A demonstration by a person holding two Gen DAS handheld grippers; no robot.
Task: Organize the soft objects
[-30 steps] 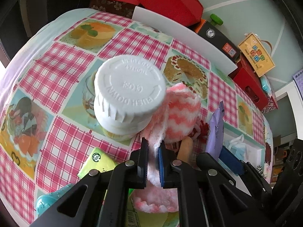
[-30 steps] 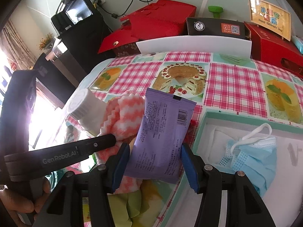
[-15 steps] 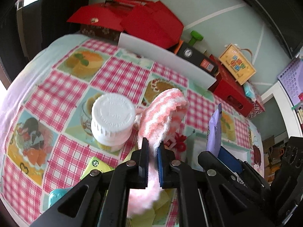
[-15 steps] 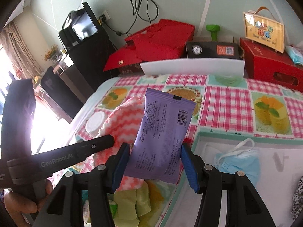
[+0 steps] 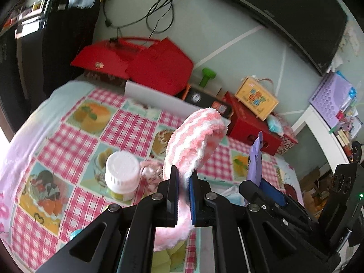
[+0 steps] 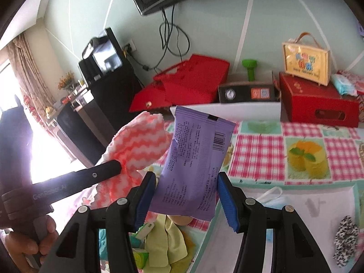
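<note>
1. Two tools are loaded: the left tool [image 5: 183,193] is clenched on a pink-and-white fuzzy cloth [image 5: 195,136]; the right tool [image 6: 185,195] grips a purple sachet [image 6: 195,161], its long axis upright.
2. Both hang above the desk [image 6: 257,157]; the tray [image 6: 355,195] lies near, right of the sachet.
3. Sachet print reads "250210".

Your fuzzy pink-and-white zigzag cloth [image 5: 193,141] looks plush and matt. The purple printed plastic packet [image 6: 193,166] looks smooth with slight sheen, and the white ribbed plastic jar lid [image 5: 122,167] matt.
</note>
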